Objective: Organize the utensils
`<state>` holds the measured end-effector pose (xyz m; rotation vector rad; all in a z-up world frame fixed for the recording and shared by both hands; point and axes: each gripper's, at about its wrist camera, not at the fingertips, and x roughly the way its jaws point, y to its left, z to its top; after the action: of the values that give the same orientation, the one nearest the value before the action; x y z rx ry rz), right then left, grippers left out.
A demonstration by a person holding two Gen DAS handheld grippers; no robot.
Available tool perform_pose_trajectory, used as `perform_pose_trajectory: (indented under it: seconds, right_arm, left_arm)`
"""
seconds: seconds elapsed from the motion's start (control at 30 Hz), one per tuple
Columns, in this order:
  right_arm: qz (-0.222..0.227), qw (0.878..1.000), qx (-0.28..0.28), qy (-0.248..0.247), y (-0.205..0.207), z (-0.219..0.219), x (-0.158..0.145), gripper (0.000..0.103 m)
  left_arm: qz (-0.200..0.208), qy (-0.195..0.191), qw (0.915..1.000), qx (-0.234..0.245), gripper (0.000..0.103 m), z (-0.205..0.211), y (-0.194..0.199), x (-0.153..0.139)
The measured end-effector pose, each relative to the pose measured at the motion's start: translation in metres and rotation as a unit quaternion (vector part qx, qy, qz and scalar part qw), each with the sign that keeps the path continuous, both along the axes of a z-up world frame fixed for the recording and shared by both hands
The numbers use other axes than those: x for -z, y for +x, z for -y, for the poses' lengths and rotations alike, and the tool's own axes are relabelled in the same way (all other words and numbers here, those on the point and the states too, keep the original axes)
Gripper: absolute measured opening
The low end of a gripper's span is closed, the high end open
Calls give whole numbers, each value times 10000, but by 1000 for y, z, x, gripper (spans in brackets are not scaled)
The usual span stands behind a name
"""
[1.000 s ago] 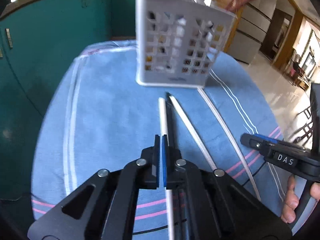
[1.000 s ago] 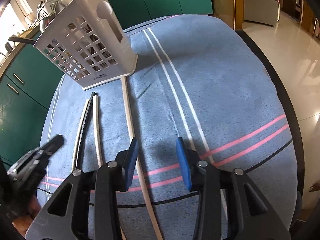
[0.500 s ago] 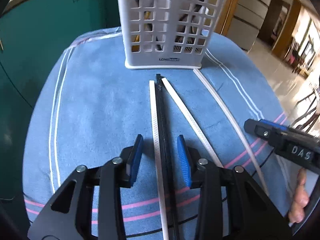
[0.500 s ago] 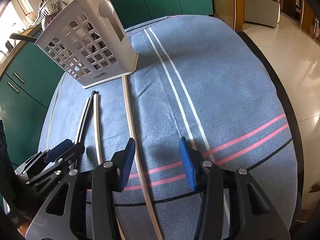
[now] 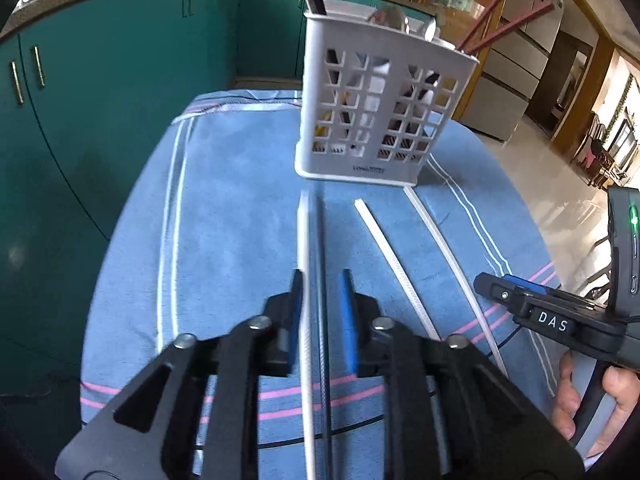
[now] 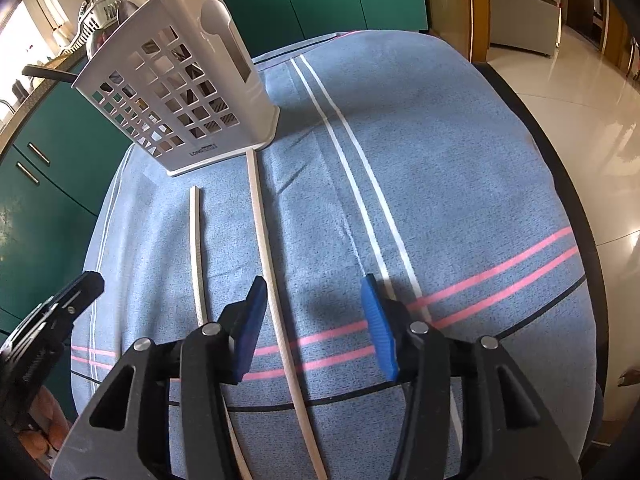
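— What does my left wrist view show?
— Your left gripper [image 5: 322, 320] at lower centre, jaws opening, a white chopstick [image 5: 305, 280] and a black chopstick [image 5: 322, 280] loose between them. The white utensil basket [image 5: 380, 112] stands upper centre on the blue cloth [image 5: 240, 220].

— And my right view?
— The right gripper [image 6: 314, 328], jaws spreading, low centre over a cream chopstick [image 6: 266, 260], not pinching. The basket [image 6: 176, 100] sits upper left.

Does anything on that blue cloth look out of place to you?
Yes: four chopsticks lie loose in front of the white basket, three white and one black. The longest white one touches the basket's base.
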<state>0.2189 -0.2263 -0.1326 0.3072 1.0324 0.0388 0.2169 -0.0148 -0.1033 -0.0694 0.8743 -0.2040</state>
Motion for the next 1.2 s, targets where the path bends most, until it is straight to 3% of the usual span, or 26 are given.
perform_pose_trajectory:
  seconds: [0.3, 0.5, 0.73, 1.03, 1.2]
  right_arm:
    - [-7, 9998, -77, -159, 8, -5, -3, 49]
    - [18, 9961, -559, -680, 58, -32, -8, 49]
    - [26, 9881, -881, -1260, 108, -66, 1, 49]
    - [141, 9852, -861, -1473, 114, -72, 5, 48]
    - [171, 9839, -946, -1505, 100, -77, 5, 39]
  left_arm:
    - [-405, 226, 9983, -361, 27, -22, 41, 28]
    - [-522, 214, 9978, -356, 38, -25, 76, 28]
    - [-674, 368, 9967, -270, 41, -14, 102, 39]
    - [-550, 512, 9969, -211, 46, -8, 104, 42]
    - [-493, 604, 9967, -214, 46, -3, 100, 43]
